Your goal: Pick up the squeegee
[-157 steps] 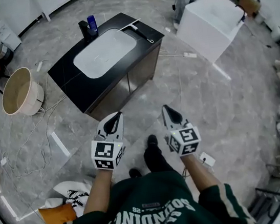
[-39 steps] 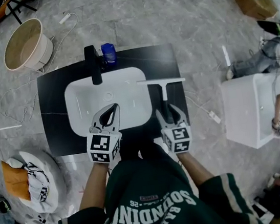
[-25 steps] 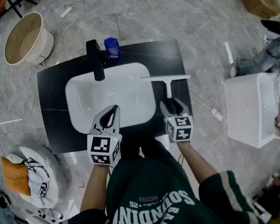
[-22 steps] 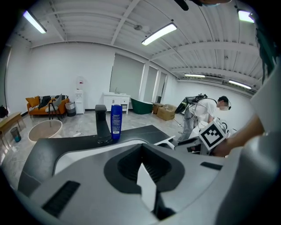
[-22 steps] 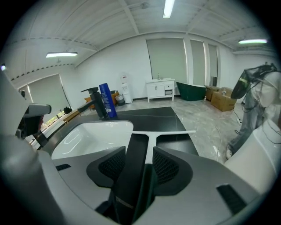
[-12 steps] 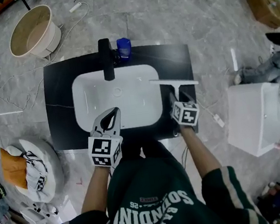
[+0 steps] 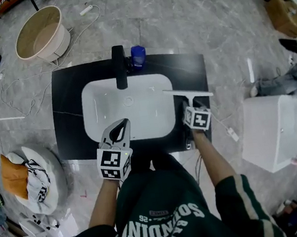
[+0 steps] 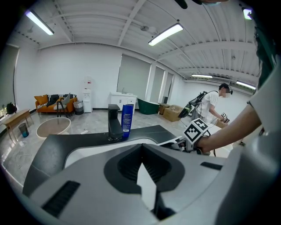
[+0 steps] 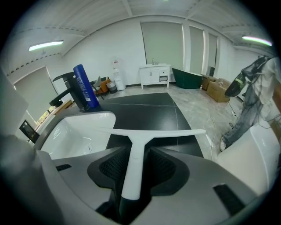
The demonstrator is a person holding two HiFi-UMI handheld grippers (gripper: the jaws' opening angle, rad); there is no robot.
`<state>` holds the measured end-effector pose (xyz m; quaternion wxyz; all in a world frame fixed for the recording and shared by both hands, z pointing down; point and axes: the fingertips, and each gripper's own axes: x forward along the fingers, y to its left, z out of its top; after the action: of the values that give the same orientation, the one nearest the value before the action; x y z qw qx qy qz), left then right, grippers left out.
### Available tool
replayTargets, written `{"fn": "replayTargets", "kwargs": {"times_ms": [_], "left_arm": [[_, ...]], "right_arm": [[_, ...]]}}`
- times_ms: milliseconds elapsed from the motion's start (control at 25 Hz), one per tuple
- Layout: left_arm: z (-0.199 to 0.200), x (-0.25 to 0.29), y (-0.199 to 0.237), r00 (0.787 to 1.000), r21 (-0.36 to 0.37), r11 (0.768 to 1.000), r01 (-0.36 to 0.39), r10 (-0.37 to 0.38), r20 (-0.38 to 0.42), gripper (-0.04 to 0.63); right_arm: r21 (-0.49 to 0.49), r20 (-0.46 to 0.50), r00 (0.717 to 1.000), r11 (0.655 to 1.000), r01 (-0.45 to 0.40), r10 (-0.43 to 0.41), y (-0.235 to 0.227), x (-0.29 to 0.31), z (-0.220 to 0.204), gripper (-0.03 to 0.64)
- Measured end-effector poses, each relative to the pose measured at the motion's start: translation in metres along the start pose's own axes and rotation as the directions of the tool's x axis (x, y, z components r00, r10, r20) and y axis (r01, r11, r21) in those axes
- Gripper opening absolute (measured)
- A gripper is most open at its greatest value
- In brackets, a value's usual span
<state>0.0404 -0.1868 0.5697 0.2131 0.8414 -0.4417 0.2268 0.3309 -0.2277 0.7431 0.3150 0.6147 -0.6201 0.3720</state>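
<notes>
The squeegee point(image 9: 154, 132) is risking a twist or slip during the lift, since the right gripper point(image 7: 188, 104) is gripping only the slim handle while the long blade is lying crosswise just ahead of its jaws. Those jaws are pinching narrowly on that handle; off to its left, the left gripper point(image 7: 121, 125) is hovering clenched and empty
</notes>
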Motion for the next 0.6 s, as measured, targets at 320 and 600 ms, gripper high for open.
{"fn": "replayTargets", "kwargs": {"times_ms": [320,600], "left_arm": [[0.000,-0.006,0.000,1.000,0.001,1.000,-0.003,0.003,0.006,0.002],[0.001,-0.013,-0.002,1.000,0.008,1.000,0.003,-0.003,0.017,0.002]], "right_arm": [[0.019,-0.071,0.997,0.999,-0.042,0.043,0.013,-0.003,-0.006,0.073],[-0.025,-0.023,0.999,0.999,-0.035,0.034,0.014,-0.015,0.001,0.069]]}}
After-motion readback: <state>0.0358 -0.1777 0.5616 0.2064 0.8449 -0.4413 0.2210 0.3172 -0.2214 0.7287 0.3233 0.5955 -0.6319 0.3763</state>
